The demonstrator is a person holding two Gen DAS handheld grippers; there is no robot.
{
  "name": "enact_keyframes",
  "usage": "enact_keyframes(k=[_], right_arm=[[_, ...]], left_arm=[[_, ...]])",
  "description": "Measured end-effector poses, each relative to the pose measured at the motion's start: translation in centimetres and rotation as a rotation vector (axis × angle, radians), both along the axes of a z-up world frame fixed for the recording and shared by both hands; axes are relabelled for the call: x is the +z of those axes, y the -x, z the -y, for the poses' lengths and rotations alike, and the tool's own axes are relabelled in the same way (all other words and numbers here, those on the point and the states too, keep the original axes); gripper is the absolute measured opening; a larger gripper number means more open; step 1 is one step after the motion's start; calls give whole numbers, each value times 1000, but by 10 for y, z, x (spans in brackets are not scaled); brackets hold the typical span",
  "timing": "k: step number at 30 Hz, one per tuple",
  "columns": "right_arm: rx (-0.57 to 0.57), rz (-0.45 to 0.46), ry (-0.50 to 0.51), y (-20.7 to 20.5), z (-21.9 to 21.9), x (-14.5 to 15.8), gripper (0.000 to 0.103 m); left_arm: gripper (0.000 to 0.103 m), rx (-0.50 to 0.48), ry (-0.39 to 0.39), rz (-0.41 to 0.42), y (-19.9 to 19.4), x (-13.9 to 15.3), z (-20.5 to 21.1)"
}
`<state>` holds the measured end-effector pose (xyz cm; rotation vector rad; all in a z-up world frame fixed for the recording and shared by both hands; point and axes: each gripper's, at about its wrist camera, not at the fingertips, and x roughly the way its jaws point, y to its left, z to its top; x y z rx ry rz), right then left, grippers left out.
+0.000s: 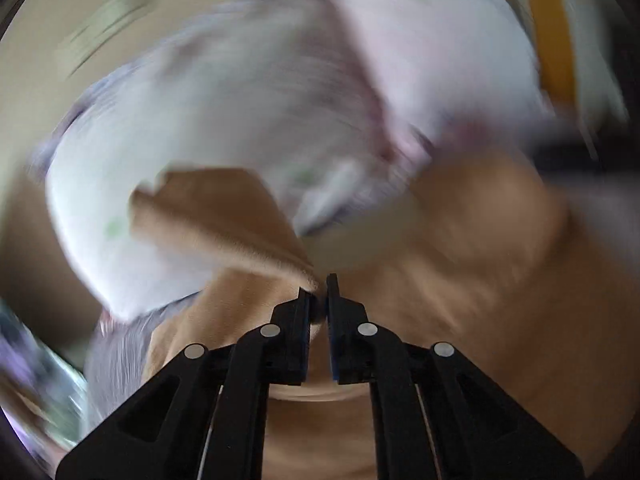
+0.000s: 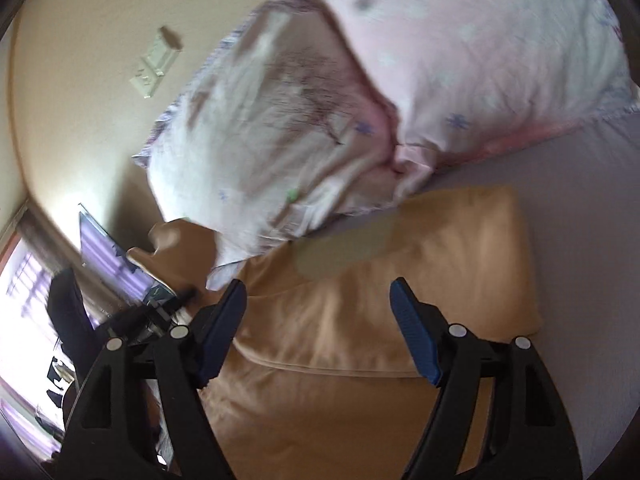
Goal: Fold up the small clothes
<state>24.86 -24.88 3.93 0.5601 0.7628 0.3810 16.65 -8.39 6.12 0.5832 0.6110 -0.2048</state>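
Observation:
A tan garment [image 2: 360, 320] lies partly folded on a lilac bed sheet [image 2: 580, 220]. My left gripper [image 1: 319, 286] is shut on an edge of the tan garment [image 1: 224, 220] and holds a flap of it lifted; that view is motion-blurred. My right gripper [image 2: 318, 292] is open and empty just above the garment's folded part. A lifted corner of the garment [image 2: 176, 240] shows at the left of the right wrist view, with the other gripper's dark body [image 2: 160, 308] below it.
Two pale pillows [image 2: 280, 120] [image 2: 480, 52] lie at the head of the bed, touching the garment's far edge. A cream wall with a switch plate [image 2: 154, 66] rises behind. A window [image 2: 24, 300] is at the left.

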Motion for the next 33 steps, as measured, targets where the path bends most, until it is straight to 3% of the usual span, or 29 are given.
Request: enact_keyframes(k=[2, 3, 4, 5, 7, 9, 13, 14, 17, 18, 20, 23, 25, 27, 30, 32, 33], right_arm=[[-17, -57, -5, -6, 10, -11, 71], [-16, -82, -20, -8, 17, -16, 68], [-12, -90, -21, -9, 18, -17, 66], [-5, -97, -3, -11, 19, -18, 62], [15, -115, 57, -17, 11, -20, 55], [49, -135, 85, -22, 1, -23, 47], [129, -183, 151, -33, -31, -39, 41], [151, -194, 164, -35, -39, -43, 36], [216, -194, 220, -33, -65, -53, 6], [218, -161, 259, -29, -71, -50, 4], [183, -86, 294, -19, -69, -34, 3], [7, 41, 247, -1, -27, 3, 3], [-132, 73, 307, 10, 0, 15, 3], [-202, 33, 388, 12, 16, 9, 5], [-209, -148, 447, 5, 28, -18, 11], [-269, -60, 387, 18, 39, -2, 21], [-268, -22, 368, 22, 41, 4, 33]], left_arm=[[8, -71, -235, 40, 18, -49, 40], [11, -85, -300, 74, 29, -61, 47], [20, -98, -323, 98, 41, -65, 47], [27, -104, -316, 105, 49, -63, 43], [62, -103, -275, 122, 65, -53, 30], [65, -96, -217, 120, 79, -39, 10], [65, -32, -155, 10, 86, -33, -30], [65, -16, -162, -5, 88, -35, -33], [65, 33, -191, -35, 85, -47, -44], [65, 43, -186, -55, 84, -50, -49], [66, 57, -161, -72, 80, -52, -57], [67, 73, -133, -89, 78, -49, -61], [67, 78, -124, -91, 78, -50, -61], [67, 79, -122, -88, 81, -50, -62], [67, 85, -98, -100, 76, -50, -64], [67, 92, -73, -112, 75, -49, -67], [67, 98, -60, -117, 74, -49, -69]])
